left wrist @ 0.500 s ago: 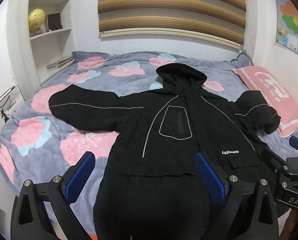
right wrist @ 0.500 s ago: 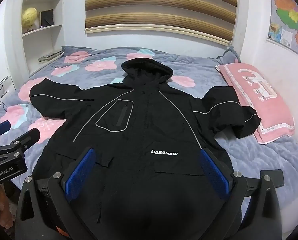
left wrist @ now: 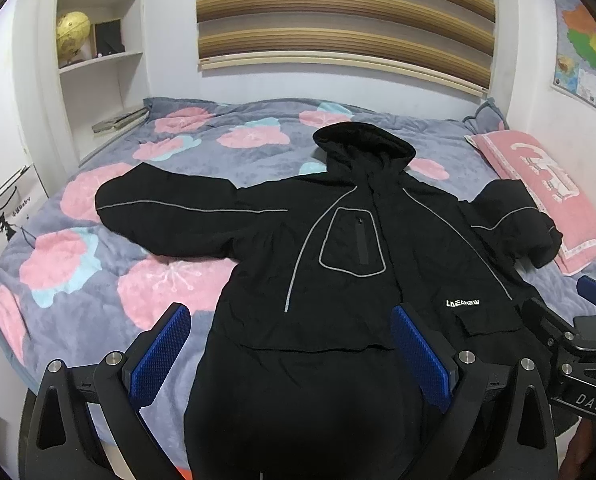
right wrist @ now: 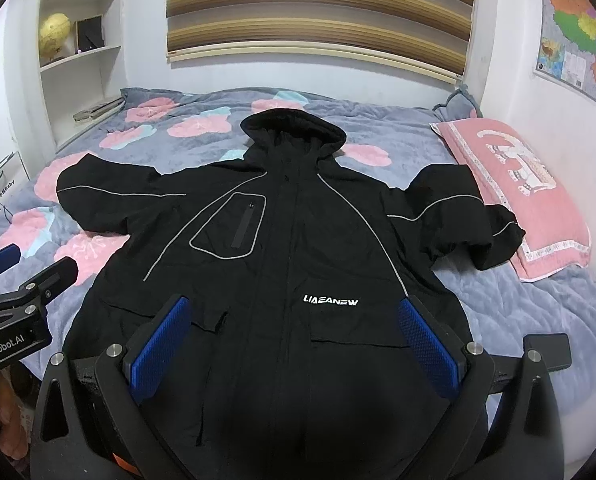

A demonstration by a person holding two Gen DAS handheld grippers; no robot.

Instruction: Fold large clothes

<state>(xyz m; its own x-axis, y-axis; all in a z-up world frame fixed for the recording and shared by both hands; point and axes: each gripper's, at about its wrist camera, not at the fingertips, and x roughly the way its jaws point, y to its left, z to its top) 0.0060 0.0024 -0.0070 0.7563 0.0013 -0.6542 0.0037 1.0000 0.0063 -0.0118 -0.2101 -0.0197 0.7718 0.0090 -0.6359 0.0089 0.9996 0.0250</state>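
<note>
The bed (right wrist: 537, 300) takes up most of the room, its grey quilt scattered with pink and pale-blue flowers; a pink pillow (right wrist: 513, 184) lies along its right side under a wall map (right wrist: 577, 28), and a striped blind (right wrist: 321, 4) hangs over the head end; shelves with a yellow globe (right wrist: 54, 32) stand off in the left corner.

Spread across the quilt is the black hooded jacket (right wrist: 290, 248), front up, hood (right wrist: 294, 128) toward the blind and hem toward the foot of the bed where the person stands; the left sleeve (left wrist: 166, 212) lies stretched out flat over the flowers; the right sleeve (right wrist: 457, 216) is bunched, its cuff touching the pillow's edge.

As far as I can judge, the folding has not begun; the jacket is laid out and roughly smoothed, but neither sleeve is turned in, the hood is not tucked, and the body has no crease across it; every fold is left to do.

The left gripper (left wrist: 294, 356) hangs above the hem's left part, jaws spread wide with nothing between the blue pads; the right gripper (right wrist: 298, 344) hovers over the lower front near the white lettering, jaws equally wide apart and empty; the two sit near each other, side by side.
</note>
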